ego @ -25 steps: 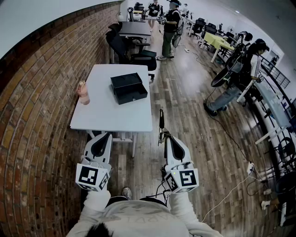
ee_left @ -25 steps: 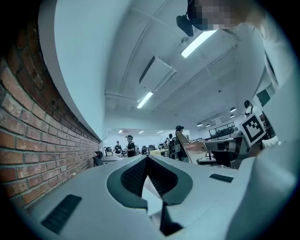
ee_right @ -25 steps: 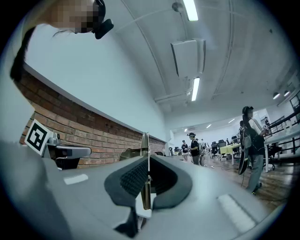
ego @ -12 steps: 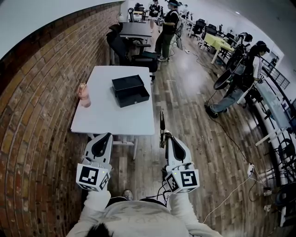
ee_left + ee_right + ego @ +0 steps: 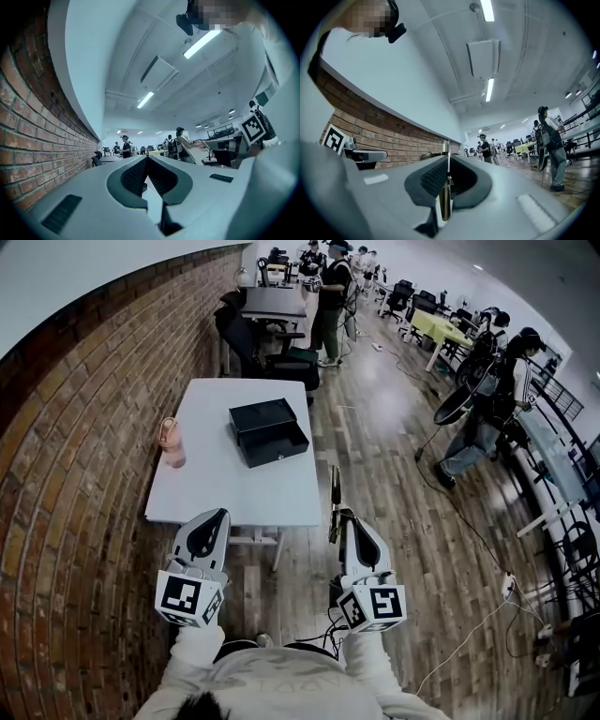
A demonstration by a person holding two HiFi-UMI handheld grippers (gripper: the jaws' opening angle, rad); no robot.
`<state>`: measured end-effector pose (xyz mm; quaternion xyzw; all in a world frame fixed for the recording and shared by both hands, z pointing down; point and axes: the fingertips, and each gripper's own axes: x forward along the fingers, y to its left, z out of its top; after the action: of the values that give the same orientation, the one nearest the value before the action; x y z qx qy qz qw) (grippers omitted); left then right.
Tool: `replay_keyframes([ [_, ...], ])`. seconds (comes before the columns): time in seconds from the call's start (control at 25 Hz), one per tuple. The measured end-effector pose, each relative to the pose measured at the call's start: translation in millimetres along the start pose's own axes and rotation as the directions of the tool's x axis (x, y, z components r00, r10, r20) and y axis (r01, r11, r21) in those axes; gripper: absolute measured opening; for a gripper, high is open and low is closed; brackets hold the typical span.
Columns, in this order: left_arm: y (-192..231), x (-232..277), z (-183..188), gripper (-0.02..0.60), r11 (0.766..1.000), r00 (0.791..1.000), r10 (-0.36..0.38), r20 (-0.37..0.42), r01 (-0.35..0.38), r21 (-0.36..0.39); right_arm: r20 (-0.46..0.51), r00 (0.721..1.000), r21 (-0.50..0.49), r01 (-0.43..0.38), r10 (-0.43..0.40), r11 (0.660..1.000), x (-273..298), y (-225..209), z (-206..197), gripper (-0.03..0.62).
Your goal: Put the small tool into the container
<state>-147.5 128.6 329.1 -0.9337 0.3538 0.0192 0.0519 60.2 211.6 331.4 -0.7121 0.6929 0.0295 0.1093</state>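
Note:
A black open box, the container, rests on the white table ahead of me. In the head view my right gripper hovers over the floor just right of the table's near corner. It is shut on the small tool, a thin metal rod that stands upright out of the jaws. The right gripper view shows the rod pinched between the ribbed pads. My left gripper sits at the table's near edge. Its pads meet at the tip with nothing between them.
A pink bottle stands on the table's left side, close to the brick wall. Behind the table are a dark desk and office chairs. Several people stand further back and to the right. Cables lie on the wooden floor.
The table and the box have drawn nearer in the head view as both grippers advanced towards them. The right gripper still holds the tool. People in the background have shifted.

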Motion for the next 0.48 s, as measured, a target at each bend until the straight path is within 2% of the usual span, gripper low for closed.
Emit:
replay_keyframes([
  [0.48, 42, 22, -17, 0.005, 1.0, 1.0, -0.013, -0.006, 0.013, -0.023, 0.011, 1.0, -0.006, 0.01, -0.01, 1.0, 40, 15, -11, 0.015],
])
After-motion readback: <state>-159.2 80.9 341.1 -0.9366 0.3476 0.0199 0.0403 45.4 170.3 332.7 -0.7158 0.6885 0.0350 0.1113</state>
